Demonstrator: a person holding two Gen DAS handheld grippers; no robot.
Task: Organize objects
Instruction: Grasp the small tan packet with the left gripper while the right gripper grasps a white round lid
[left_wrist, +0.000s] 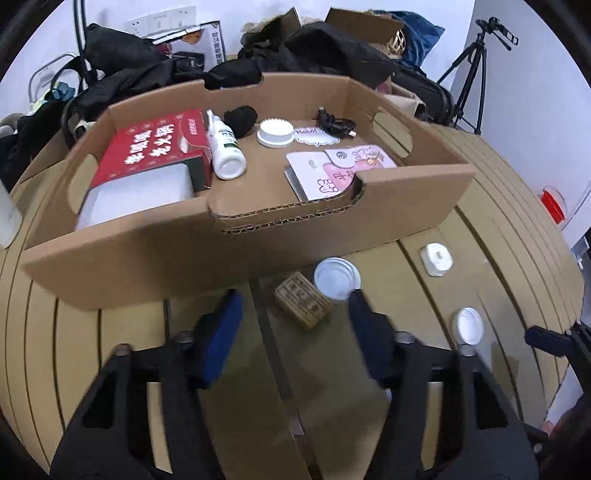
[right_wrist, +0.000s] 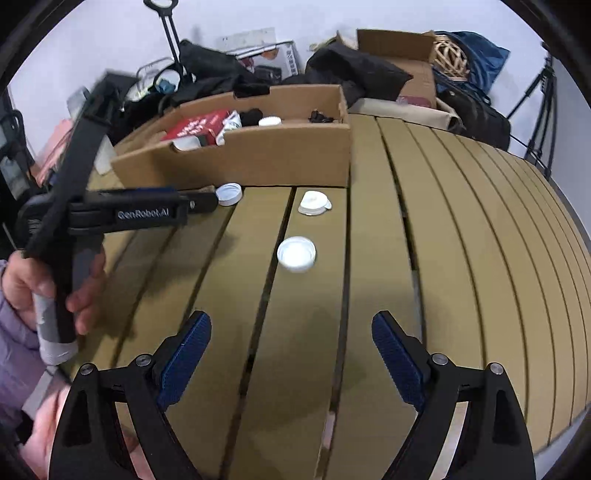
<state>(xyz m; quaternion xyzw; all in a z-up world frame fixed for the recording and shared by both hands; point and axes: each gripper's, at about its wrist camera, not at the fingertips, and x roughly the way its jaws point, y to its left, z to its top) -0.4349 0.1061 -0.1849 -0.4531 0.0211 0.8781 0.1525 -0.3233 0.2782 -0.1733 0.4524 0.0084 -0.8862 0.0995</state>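
Observation:
A shallow cardboard box (left_wrist: 406, 195) on the slatted table holds a red carton (left_wrist: 147, 147), a white bottle (left_wrist: 225, 147), a white lid (left_wrist: 275, 133), a black cable (left_wrist: 334, 123) and pink cards (left_wrist: 340, 166). My left gripper (left_wrist: 295, 302) is open just in front of the box, with a small tan block (left_wrist: 303, 304) and a white cap (left_wrist: 336, 278) between its fingers. A white adapter (left_wrist: 436, 258) and another white cap (left_wrist: 467, 325) lie to the right. My right gripper (right_wrist: 291, 332) is open and empty above the table, short of a white cap (right_wrist: 296, 254) and the adapter (right_wrist: 314, 203).
Black bags and clothes (left_wrist: 314, 48), cardboard boxes and a tripod (left_wrist: 476, 62) crowd the far side behind the box. In the right wrist view a hand holds the left gripper's handle (right_wrist: 70, 258) at the left, with the box (right_wrist: 258, 155) beyond.

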